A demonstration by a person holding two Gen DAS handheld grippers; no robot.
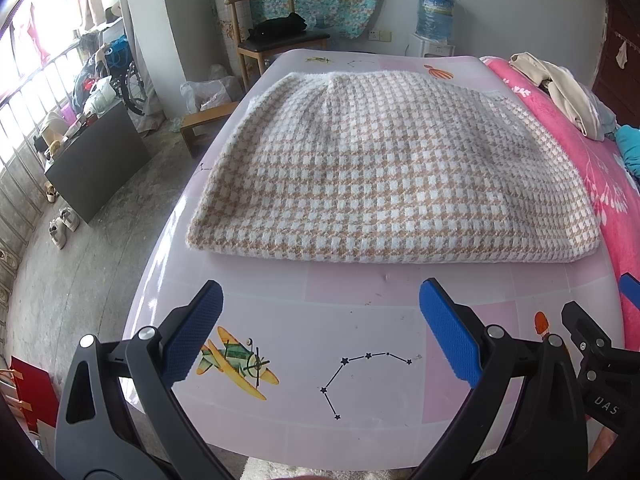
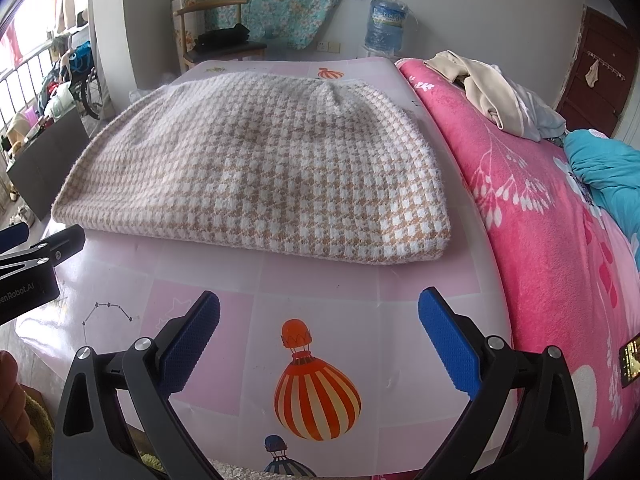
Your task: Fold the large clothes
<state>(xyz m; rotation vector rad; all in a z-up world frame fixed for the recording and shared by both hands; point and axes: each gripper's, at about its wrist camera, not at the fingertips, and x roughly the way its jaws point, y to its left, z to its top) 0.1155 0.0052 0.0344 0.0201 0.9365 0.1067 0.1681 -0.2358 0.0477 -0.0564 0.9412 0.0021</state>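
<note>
While both sets of blue fingers (image 1: pixel 450 334) stood spread wide and pinched nothing, each hung low in its own frame over bare worktop (image 1: pixel 360 320), short of the cloth. The left gripper (image 1: pixel 320 332) sat above a printed aeroplane and a star figure; the right gripper (image 2: pixel 320 340) sat above a striped balloon print. In the left wrist view the right tool showed at the lower right edge, and in the right wrist view the left tool showed at the left edge, so the two were held side by side, probably so each could take one near corner.

Beyond the fingers, filling the middle of both frames, lay the checked knit garment (image 1: pixel 392 172), tan and white, already doubled into a thick, flat block with its rounded near edge facing the grippers. It rested on the pink patterned worktop, square to it, its right side close to the bed. From this lie I judged the folding well along, with perhaps one more fold or a removal left; the plump near edge looked easy to pinch.

At the right of the frame ran a pink flowered bed cover (image 2: pixel 540 220) carrying a heap of pale clothes (image 2: pixel 488 92), likely waiting their turn. A wooden chair (image 1: pixel 272 28) stood at the upper centre.
</note>
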